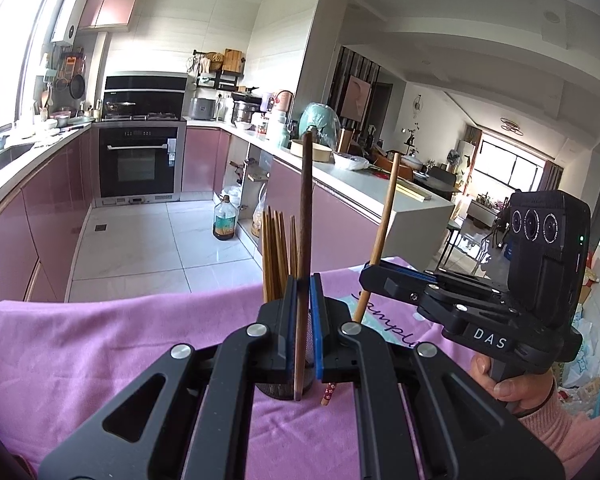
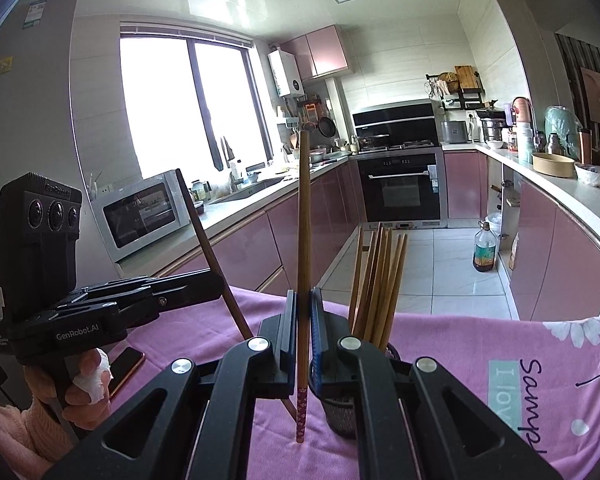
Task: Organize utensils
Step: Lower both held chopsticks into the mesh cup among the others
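Pink-clothed tabletop [image 2: 460, 344]: left hand-held gripper [image 1: 303, 292] clamps dark wooden chopstick [image 1: 306, 216], right hand-held gripper [image 2: 303, 308] clamps flower-tipped chopstick [image 2: 303, 240]; lower both vertically into mesh holder [image 2: 342, 412].

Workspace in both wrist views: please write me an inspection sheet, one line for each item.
Surface: pink cloth with printed letters and flowers covers the table.
Job's things: mesh holder with a bunch of light chopsticks; dark chopstick and patterned-tip chopstick, each held about upright.
Clutter: phone lies on the cloth near the left hand.
Grippers: left gripper shut on the dark chopstick; right gripper shut on the patterned-tip chopstick.
Cables: nothing seen.
Surroundings: kitchen with pink cabinets, oven, microwave, oil bottle on the floor.
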Demonstrator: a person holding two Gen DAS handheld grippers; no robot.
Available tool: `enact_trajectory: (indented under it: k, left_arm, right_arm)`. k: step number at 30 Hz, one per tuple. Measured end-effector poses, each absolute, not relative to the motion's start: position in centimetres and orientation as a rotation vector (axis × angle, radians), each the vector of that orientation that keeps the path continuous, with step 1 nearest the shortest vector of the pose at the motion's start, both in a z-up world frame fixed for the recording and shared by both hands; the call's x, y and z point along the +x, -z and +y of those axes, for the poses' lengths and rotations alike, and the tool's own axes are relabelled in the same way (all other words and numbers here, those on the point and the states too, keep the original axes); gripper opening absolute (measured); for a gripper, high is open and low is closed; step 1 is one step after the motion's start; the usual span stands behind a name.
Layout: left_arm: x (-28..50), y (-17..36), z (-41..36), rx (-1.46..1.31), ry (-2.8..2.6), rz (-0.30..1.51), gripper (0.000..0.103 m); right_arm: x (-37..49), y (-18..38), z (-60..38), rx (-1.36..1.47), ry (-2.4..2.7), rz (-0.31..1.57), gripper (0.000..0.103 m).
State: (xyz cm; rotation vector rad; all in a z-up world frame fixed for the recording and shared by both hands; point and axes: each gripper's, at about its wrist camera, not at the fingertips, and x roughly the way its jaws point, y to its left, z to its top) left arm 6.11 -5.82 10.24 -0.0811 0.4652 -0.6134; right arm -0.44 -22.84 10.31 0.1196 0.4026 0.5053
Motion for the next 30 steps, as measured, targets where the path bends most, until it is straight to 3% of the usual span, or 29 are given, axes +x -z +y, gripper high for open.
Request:
enact_trajectory:
  k: [30]
  left_arm:
    - [6.2, -12.2, -5.5, -0.1, 0.61, 0.412, 0.007]
  right_arm:
    - [0.7, -11.3, -23.9, 0.139, -0.46, 0.364, 0.005]
